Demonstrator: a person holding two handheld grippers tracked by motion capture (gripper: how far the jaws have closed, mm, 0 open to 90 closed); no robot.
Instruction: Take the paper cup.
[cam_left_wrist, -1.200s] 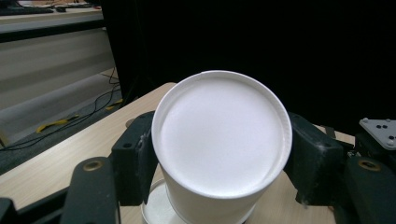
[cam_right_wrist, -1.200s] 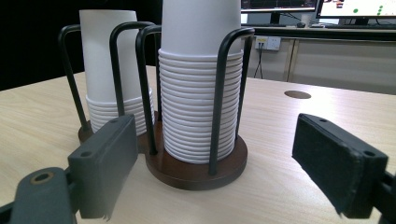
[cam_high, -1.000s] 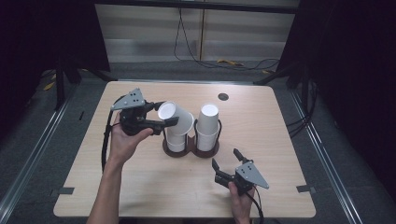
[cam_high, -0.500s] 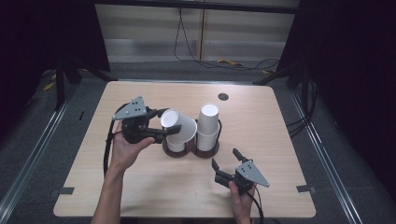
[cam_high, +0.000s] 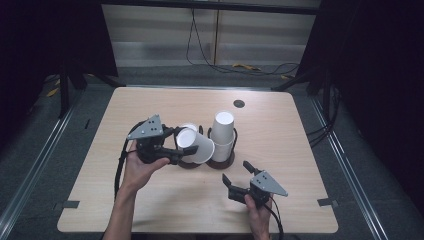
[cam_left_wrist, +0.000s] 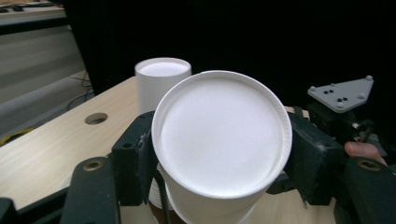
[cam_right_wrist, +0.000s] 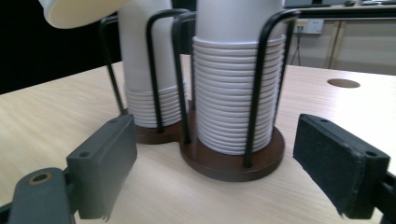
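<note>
Your table (cam_high: 150, 210) is light wood with a round cable hole (cam_high: 239, 104) at the far side. The only thing sitting on it is the dark wooden two-ring cup holder (cam_high: 220, 161), stacks of white cups (cam_right_wrist: 236, 107) inside, just ahead of your right tool (cam_high: 239, 178) and right beside your left tool (cam_high: 176, 146).

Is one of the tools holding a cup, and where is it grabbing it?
Yes. The left tool holds a white paper cup, tipped on its side, pinched across the sides near its closed bottom end. The right tool is open and holds nothing.
</note>
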